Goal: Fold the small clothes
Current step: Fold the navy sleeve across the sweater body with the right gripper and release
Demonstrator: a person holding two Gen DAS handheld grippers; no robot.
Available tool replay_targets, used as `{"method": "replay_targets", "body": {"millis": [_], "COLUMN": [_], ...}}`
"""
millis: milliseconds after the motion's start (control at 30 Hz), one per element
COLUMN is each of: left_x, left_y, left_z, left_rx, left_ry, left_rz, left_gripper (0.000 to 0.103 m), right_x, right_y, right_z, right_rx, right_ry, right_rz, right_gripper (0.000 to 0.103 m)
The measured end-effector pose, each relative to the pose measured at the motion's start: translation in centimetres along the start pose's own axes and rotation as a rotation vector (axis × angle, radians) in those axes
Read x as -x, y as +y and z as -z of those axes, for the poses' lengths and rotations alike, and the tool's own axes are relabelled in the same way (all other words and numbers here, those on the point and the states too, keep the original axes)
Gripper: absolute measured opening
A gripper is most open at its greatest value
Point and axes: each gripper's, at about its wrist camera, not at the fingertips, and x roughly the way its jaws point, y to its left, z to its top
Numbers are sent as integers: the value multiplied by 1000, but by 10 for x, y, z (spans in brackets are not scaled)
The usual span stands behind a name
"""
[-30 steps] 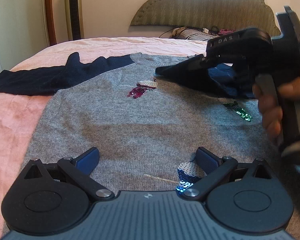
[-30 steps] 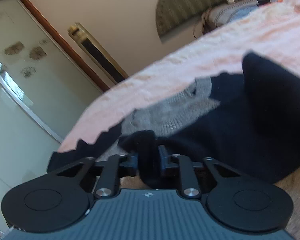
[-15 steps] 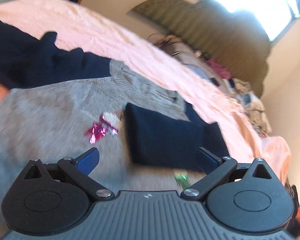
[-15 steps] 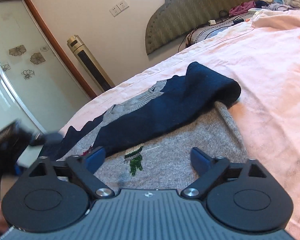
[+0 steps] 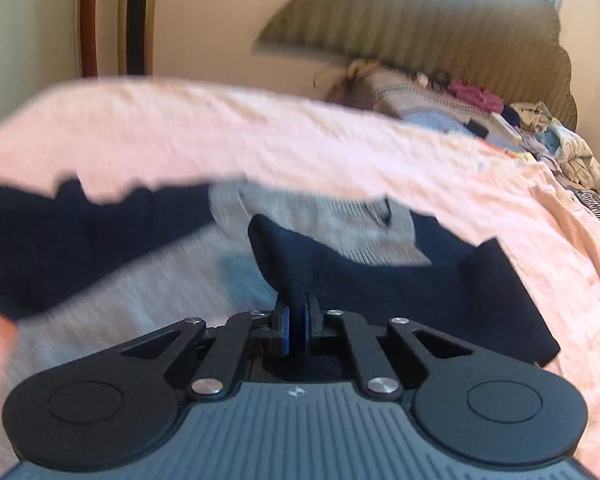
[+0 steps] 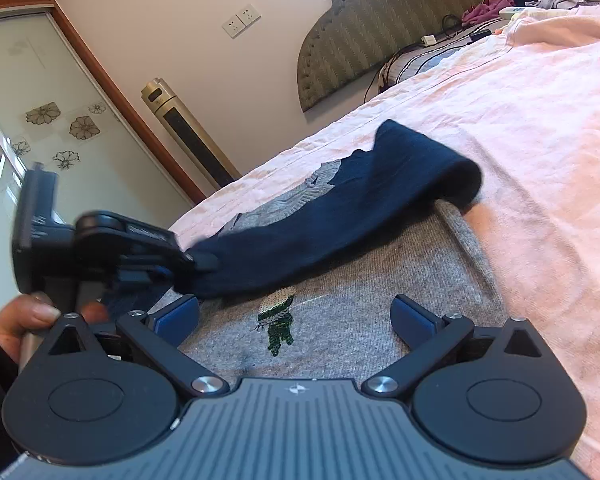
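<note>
A grey knitted sweater (image 6: 380, 280) with navy sleeves lies flat on a bed covered by a pink sheet (image 6: 540, 128). Its right navy sleeve (image 6: 340, 216) is folded across the chest, running from a rounded fold at the sweater's side edge down toward the middle of the front.

The left gripper (image 5: 297, 322) has its blue pads pressed together on the cuff end of that navy sleeve; the cloth rises in a ridge between the jaws. In the right wrist view the same gripper (image 6: 188, 258) reaches in from the left, its tips at the end of the sleeve, with a hand (image 6: 24, 320) wrapped around its handle.

The right gripper (image 6: 296, 314) has just been opening, its jaws now spread wide with nothing between them. It hovers over the grey front, just above a small sequin figure (image 6: 278, 318) in green and silver.

The other navy sleeve (image 5: 60, 236) stretches out to the left over the sheet, though the left wrist view is blurred. Beyond the bed stand a padded olive headboard (image 6: 380, 28), a gold tower fan (image 6: 188, 132) and a pile of clothes (image 5: 572, 160) near the pillows.
</note>
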Motion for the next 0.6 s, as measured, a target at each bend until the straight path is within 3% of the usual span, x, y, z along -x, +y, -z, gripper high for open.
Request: {"method": "replay_targets", "body": {"millis": [67,133,333,433,533,600], "left_x": [11,12,-15,3,31,38], "left_y": [9,19,37,46,56,56], "left_z": [-5,-4,30,35,34,33], "left_rx": [-48,-90,-152,-107,-41,-36], "left_ry": [-48,-44,95,24,-112,-171], "left_rz": [-33,-75,-132,-154,-162,-148], "left_gripper": [6,6,8,15,37,80], "right_x": [0,0,0,2,6,-3], "right_y": [0,0,2,7,19,30], "right_z": [0,0,0,-5,-30,-58], "right_rx": [0,-1,5,15,45,100], "right_ry": [0,0,2,19,-18,-49], "right_rz": [0,-1,1,30,48,66], "right_gripper": [102,103,103,103,103,103]}}
